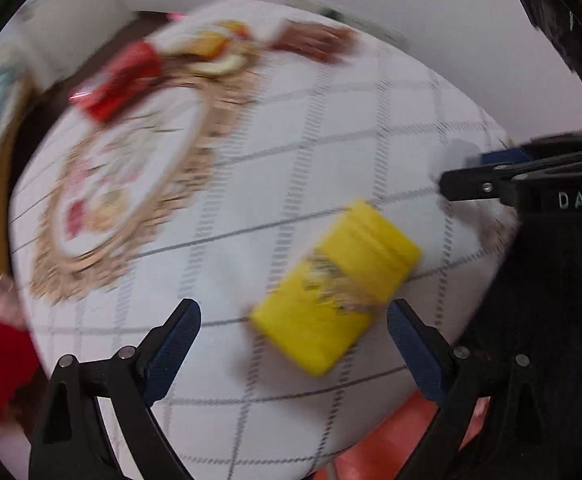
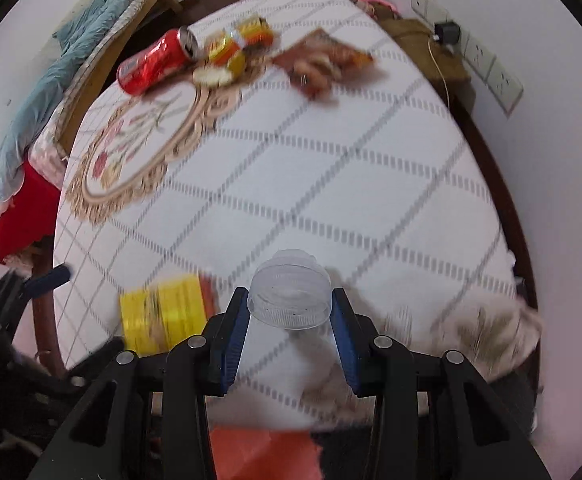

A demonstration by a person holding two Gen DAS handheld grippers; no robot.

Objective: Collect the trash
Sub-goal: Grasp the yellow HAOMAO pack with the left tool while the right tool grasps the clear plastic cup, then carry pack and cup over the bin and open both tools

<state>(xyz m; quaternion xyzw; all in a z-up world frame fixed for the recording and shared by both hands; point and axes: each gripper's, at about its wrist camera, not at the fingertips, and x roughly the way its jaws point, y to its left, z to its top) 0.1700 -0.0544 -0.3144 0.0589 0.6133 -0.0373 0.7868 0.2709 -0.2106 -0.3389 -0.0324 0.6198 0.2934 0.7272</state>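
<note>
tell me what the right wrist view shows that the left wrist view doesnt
Only the right wrist view shows the clear cup clamped between the right gripper fingers, the wall sockets and the charger.

Only the left wrist view shows the left gripper open, with the yellow box lying on the tablecloth just beyond its fingers.

Both show the yellow box, the red can, the doily, the snack wrappers, the checked tablecloth and something orange below the table edge.

White wall (image 2: pixel 563 184) with sockets (image 2: pixel 487 64), checked tablecloth (image 2: pixel 331 168) on dark table, blue blanket (image 2: pixel 51 92) over wooden chair left.
</note>
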